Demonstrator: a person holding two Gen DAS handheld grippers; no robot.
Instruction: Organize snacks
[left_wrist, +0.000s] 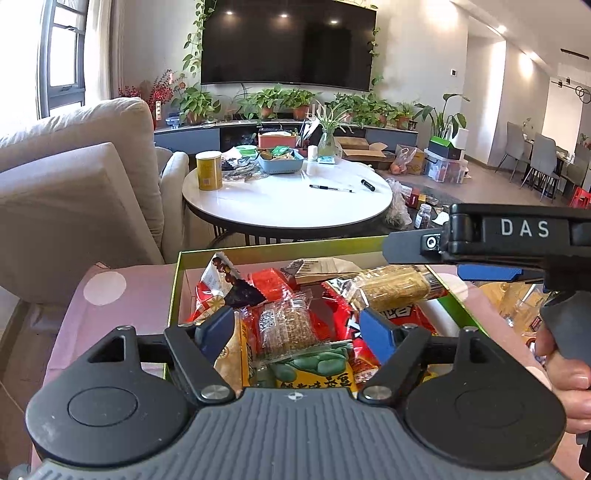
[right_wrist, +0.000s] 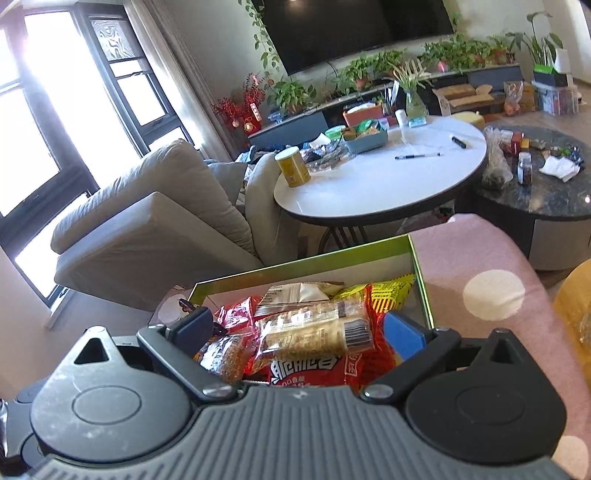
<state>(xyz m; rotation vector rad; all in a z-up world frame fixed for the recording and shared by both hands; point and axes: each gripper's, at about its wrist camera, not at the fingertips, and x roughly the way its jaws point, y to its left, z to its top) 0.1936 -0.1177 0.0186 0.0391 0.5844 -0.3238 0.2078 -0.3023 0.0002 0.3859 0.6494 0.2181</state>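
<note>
A green-rimmed box (left_wrist: 258, 248) (right_wrist: 295, 262) full of snack packs sits on a pink dotted cloth (left_wrist: 110, 291). My left gripper (left_wrist: 297, 330) hovers over its near side, open. Below the gap lie a clear-wrapped brown grain bar (left_wrist: 284, 325) and a green bean pack (left_wrist: 317, 363); neither blue pad touches them. My right gripper (right_wrist: 297, 328) hangs over the box's right part, jaws wide apart, with a clear pack of beige biscuits (right_wrist: 314, 328) (left_wrist: 391, 291) lying on the pile beneath. In the left wrist view the right gripper (left_wrist: 480, 236) shows side-on, held by a hand (left_wrist: 565, 369).
Beyond the box stands a round white table (left_wrist: 288, 206) with a yellow can (left_wrist: 209, 170), a blue basket and pens. A beige sofa (left_wrist: 74, 192) is at the left. A dark marble table (right_wrist: 546, 199) is at the right. More packs (left_wrist: 517, 302) lie right of the box.
</note>
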